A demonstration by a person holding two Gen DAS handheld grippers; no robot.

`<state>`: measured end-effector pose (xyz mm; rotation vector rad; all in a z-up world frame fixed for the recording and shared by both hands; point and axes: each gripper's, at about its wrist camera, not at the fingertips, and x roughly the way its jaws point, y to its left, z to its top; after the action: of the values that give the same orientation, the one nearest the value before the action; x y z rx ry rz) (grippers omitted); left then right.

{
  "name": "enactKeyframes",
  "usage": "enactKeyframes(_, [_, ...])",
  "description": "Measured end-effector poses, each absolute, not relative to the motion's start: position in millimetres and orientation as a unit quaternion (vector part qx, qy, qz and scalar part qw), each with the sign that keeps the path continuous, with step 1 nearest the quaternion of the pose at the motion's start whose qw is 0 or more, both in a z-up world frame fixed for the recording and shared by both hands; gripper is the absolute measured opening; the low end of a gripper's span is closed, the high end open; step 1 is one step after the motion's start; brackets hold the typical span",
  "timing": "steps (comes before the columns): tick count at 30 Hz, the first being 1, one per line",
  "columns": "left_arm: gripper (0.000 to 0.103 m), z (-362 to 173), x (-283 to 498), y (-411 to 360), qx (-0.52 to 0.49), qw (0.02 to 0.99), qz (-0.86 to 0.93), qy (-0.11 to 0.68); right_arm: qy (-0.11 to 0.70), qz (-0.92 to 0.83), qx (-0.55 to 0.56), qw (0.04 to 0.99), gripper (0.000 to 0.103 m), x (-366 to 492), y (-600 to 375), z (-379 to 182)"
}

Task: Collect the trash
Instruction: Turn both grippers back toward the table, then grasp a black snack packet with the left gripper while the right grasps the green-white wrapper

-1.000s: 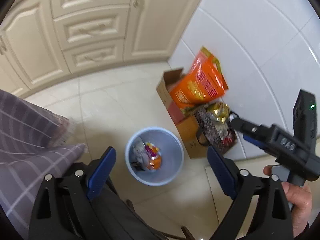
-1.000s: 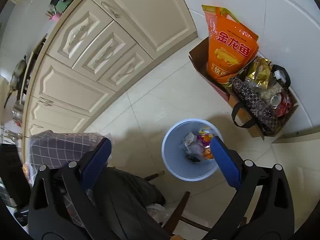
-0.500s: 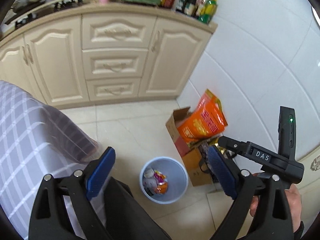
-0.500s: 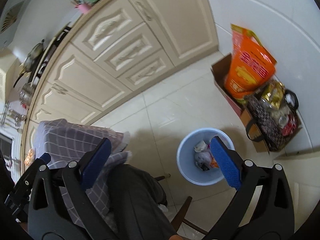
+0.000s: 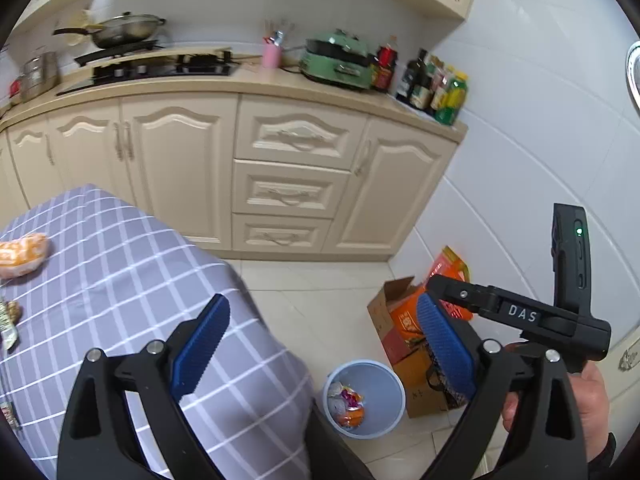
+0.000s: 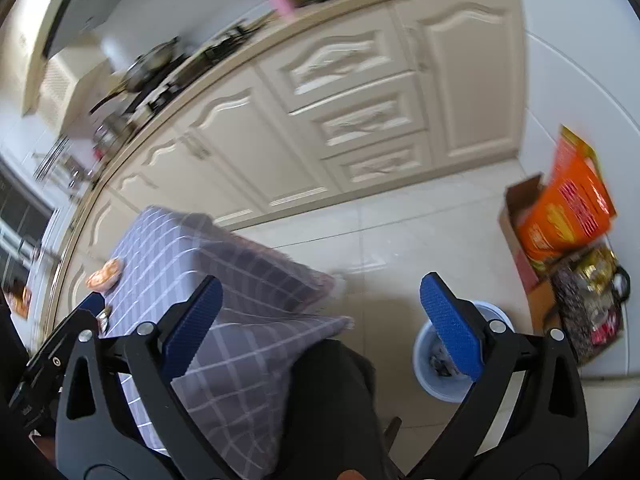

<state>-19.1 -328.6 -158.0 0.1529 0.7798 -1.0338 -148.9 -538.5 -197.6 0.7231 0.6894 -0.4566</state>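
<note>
On the checked tablecloth (image 5: 120, 272), an orange wrapper (image 5: 22, 254) lies at the far left, its long axis across the table. The left gripper (image 5: 320, 344) gapes wide, empty. Right of the cloth, the blue bin (image 5: 366, 396) holds trash beside a cardboard box (image 5: 390, 312). The right gripper (image 6: 324, 324) is also spread wide, empty.

White "DAS" label on the black right tongs (image 5: 442, 304), nothing else legible.
</note>
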Motion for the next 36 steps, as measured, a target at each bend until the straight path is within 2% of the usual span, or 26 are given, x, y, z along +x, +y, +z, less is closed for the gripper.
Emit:
enactKeyframes(18, [0.092,-138,57,-145,-0.019,0.885,-0.314,0.344,0.371,-0.054,0.253,0.892,0.097,-10,-409,-171])
enactKeyframes(29, [0.092,-168,105,-23,-0.039,0.917,-0.174,0.358,0.416,0.053,0.189,0.888,0.097,66,-311,-183])
enactKeyframes(36, [0.092,-194,138,4,-0.024,0.915,-0.133,0.38,0.437,0.097,0.16,0.88,0.097,103,-265,-198])
